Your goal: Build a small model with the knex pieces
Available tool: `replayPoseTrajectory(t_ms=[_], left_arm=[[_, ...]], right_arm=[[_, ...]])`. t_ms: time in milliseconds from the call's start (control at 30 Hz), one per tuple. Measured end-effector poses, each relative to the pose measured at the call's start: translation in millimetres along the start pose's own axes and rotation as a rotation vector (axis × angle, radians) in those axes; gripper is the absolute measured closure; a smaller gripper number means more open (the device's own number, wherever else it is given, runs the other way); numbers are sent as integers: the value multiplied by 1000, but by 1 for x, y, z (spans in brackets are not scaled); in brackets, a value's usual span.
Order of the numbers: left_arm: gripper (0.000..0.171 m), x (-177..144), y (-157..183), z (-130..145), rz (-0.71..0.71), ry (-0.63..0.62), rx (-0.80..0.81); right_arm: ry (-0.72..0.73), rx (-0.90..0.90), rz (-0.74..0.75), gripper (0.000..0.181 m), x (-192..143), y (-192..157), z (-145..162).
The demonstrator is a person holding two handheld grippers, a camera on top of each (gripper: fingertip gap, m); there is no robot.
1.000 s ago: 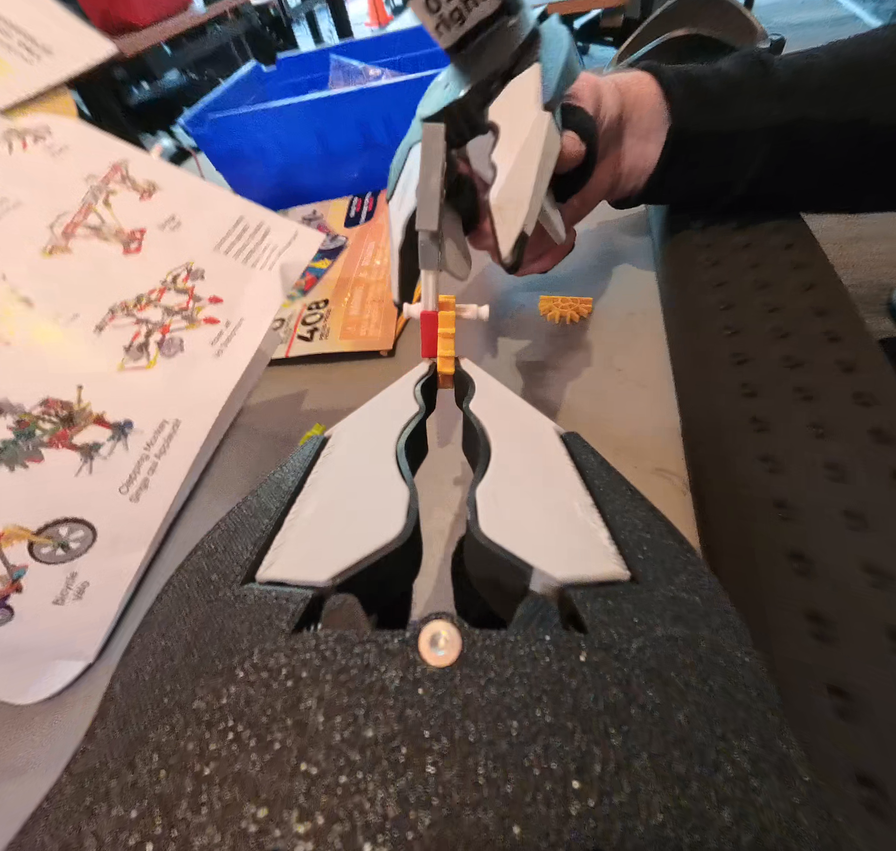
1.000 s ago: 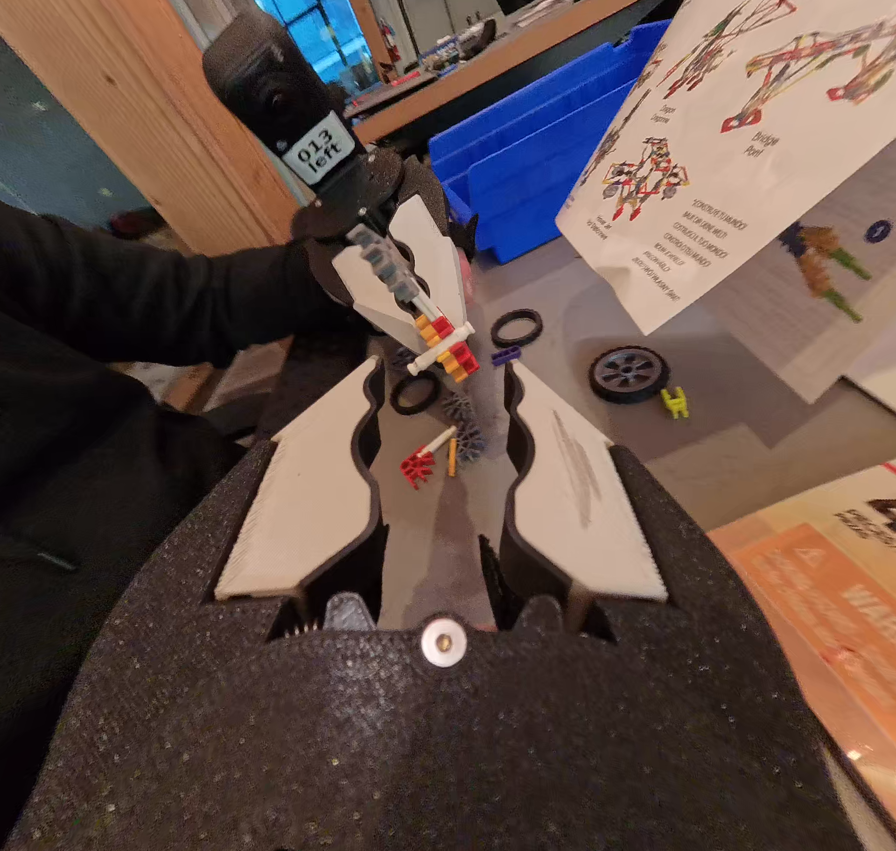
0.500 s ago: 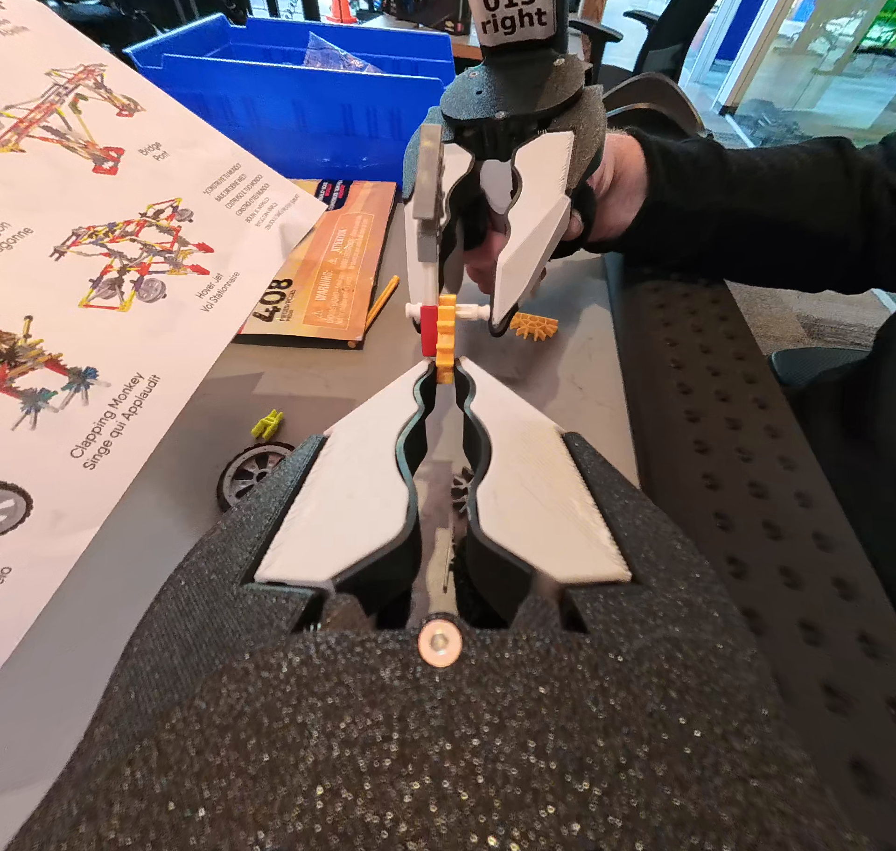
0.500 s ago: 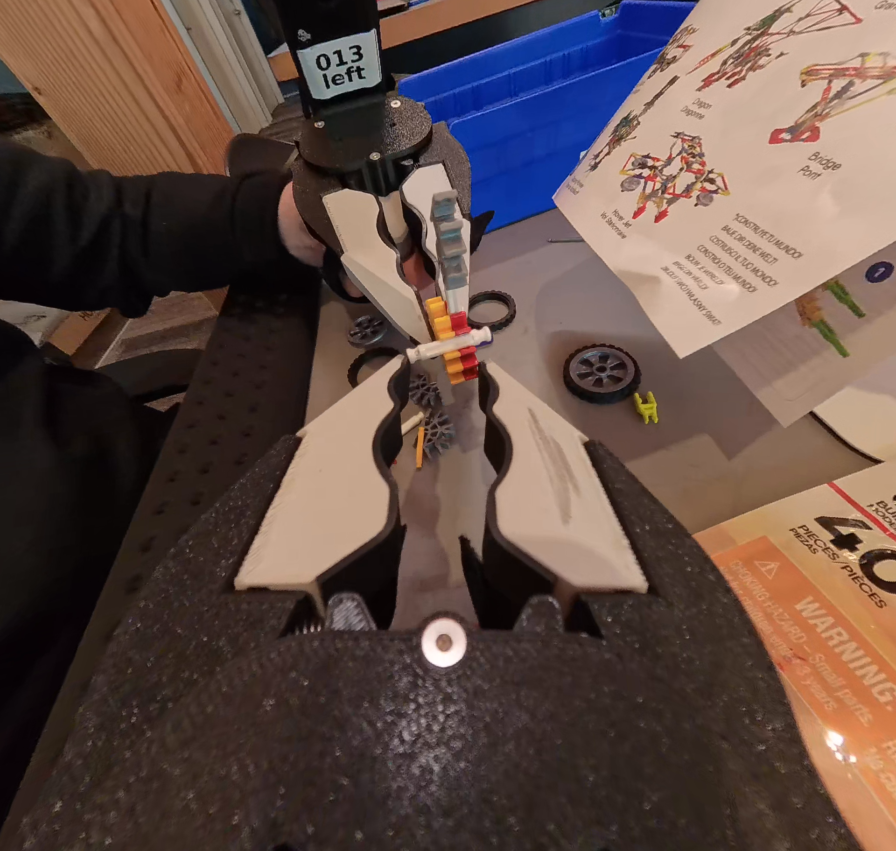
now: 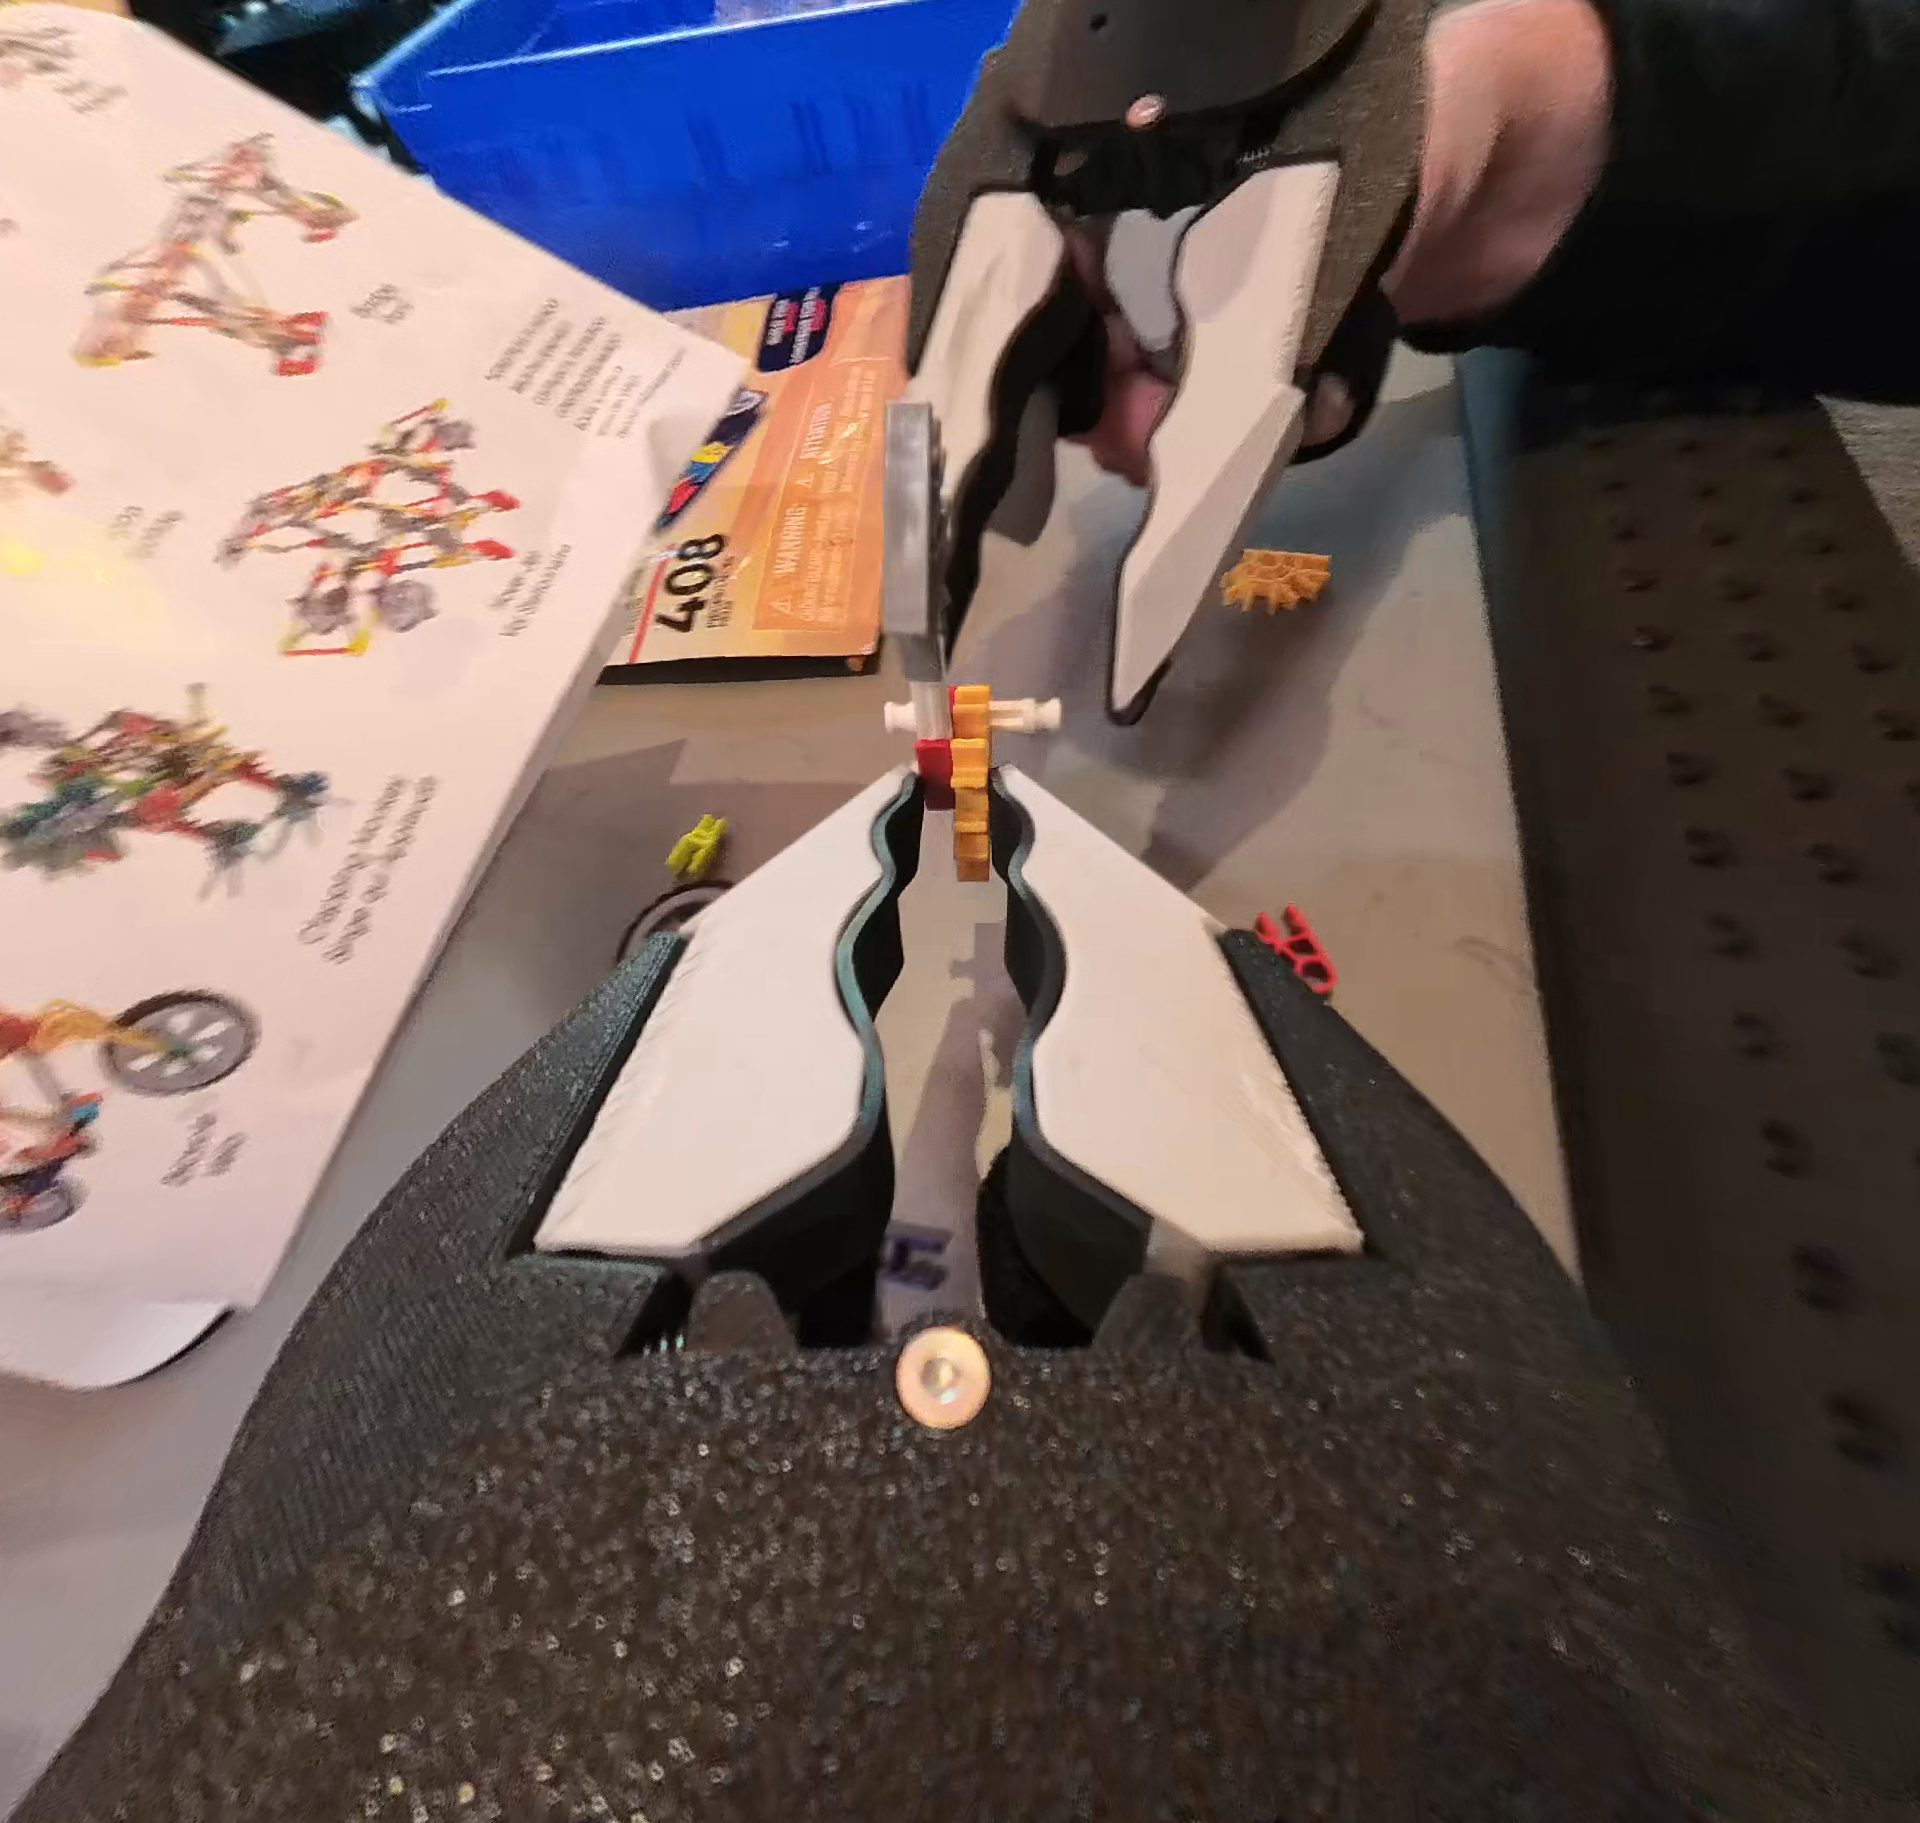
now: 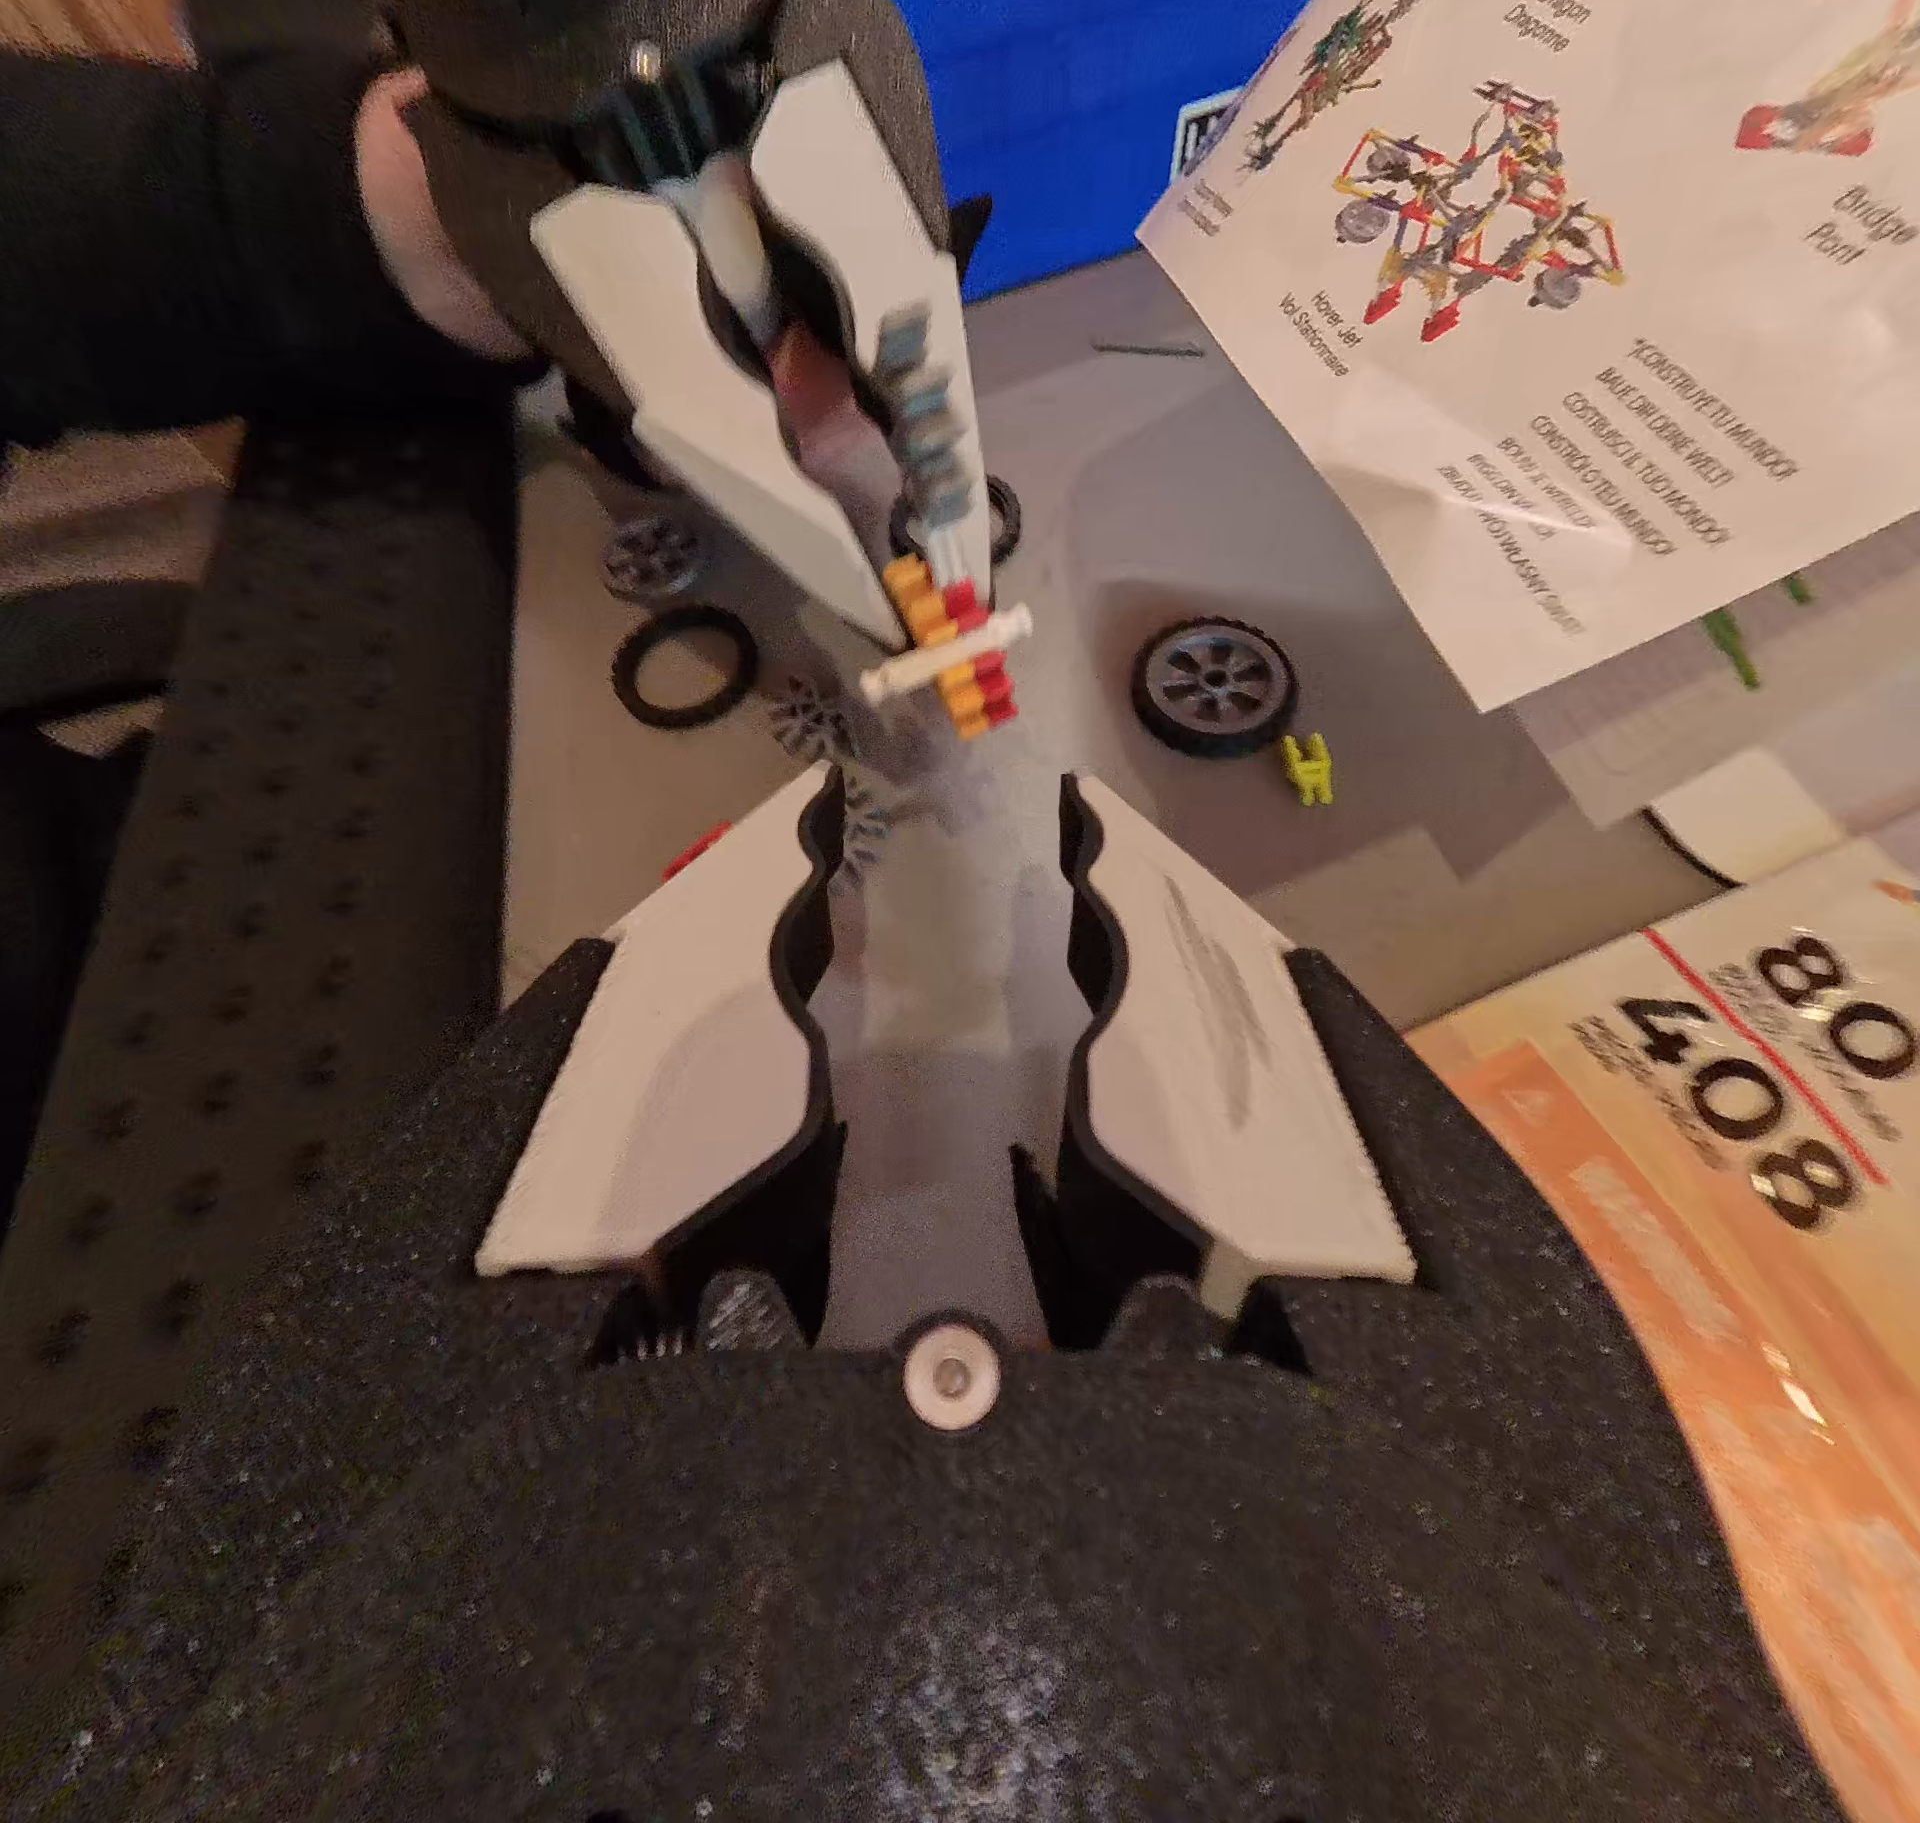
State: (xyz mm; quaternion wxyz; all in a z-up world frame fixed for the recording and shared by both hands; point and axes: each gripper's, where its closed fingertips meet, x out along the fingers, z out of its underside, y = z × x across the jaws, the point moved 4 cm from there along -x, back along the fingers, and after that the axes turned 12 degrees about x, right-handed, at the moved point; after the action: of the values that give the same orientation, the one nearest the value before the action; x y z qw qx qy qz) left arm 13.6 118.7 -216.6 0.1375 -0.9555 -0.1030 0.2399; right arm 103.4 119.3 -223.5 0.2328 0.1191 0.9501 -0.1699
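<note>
Pinching a red-and-yellow connector stack [image 5: 961, 786] above the table [image 5: 1351, 734], the left hand-held gripper [image 5: 958, 805] stayed narrow; the right hand-held gripper [image 6: 951, 786] gaped wide, empty.

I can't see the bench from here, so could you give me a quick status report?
Left gripper shut on the toy piece. Right gripper open, empty, just short of it. Loose wheel and tyre ring on the table below.
</note>
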Motion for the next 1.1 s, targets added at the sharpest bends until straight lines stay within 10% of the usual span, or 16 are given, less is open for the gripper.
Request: replayPoseTrajectory(t_ms=[333, 467, 667, 1100], left_arm=[[160, -3, -11, 10, -27, -23, -43], [160, -3, -12, 11, -27, -15, -58], [160, -1, -11, 12, -14, -17, -68], [160, 0, -14, 14, 12, 10, -177]], right_arm=[[-378, -349, -99, 152, 40, -67, 50], [-378, -366, -95, 179, 40, -67, 50], [-363, -365, -70, 149, 36, -65, 47], [-353, -412, -75, 181, 29, -65, 48]])
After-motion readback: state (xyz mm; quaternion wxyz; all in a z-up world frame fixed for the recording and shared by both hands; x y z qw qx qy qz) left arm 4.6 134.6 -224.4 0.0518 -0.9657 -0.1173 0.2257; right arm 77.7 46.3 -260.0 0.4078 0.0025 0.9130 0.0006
